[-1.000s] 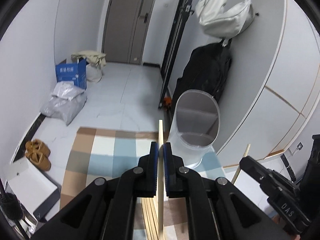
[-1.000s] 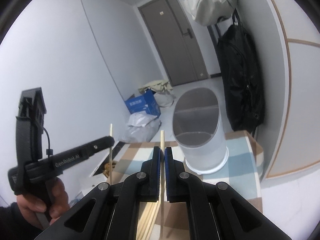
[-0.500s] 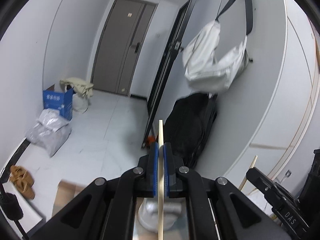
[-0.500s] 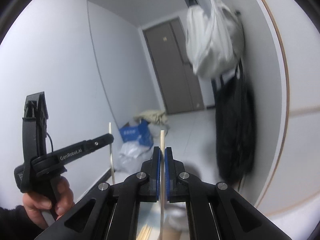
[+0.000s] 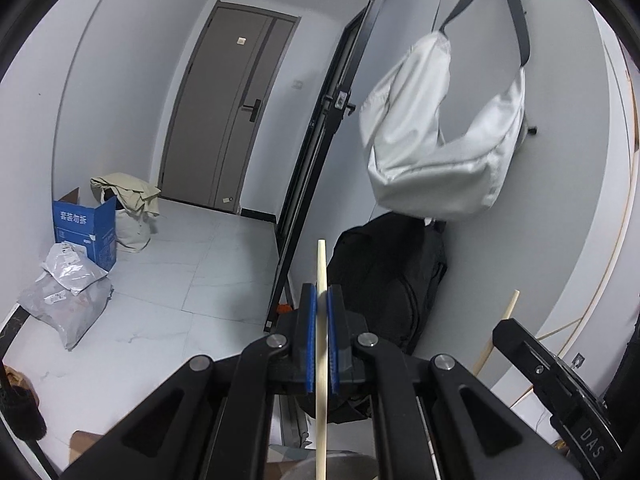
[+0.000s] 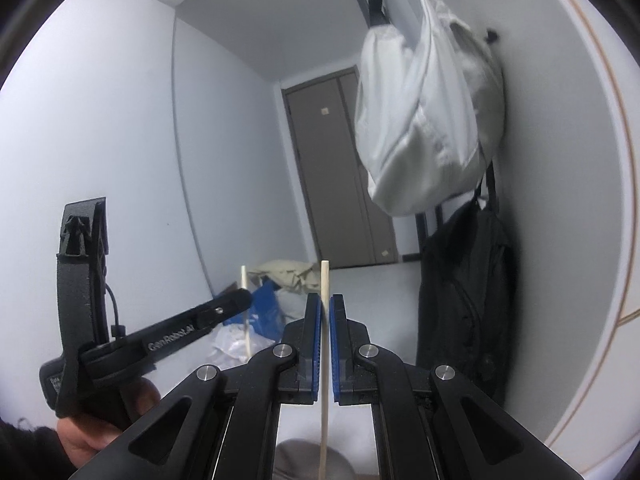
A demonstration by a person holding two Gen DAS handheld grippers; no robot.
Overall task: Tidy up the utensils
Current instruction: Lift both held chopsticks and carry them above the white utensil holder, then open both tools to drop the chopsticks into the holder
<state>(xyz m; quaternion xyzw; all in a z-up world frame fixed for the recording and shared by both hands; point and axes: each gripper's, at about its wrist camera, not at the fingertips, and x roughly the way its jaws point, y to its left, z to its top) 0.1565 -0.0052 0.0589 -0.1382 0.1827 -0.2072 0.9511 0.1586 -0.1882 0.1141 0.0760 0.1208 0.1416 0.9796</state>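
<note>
My left gripper is shut on a pale wooden chopstick that stands upright between the blue pads. My right gripper is shut on a second wooden chopstick, also upright. Both are raised and tilted up toward the wall. In the right wrist view the left gripper shows at the left with its chopstick. In the left wrist view the right gripper's chopstick shows at the right. The rim of the clear cup shows at the bottom edge, also in the right wrist view.
A white bag hangs on the wall above a black bag. A grey door is at the back. A blue box, grey parcels and a beige cloth bundle lie on the floor at the left.
Both grippers have lifted and tilted upward with their chopsticks. The cup and checked mat have dropped out of view to the bottom edge; the hanging bags now fill the view.
</note>
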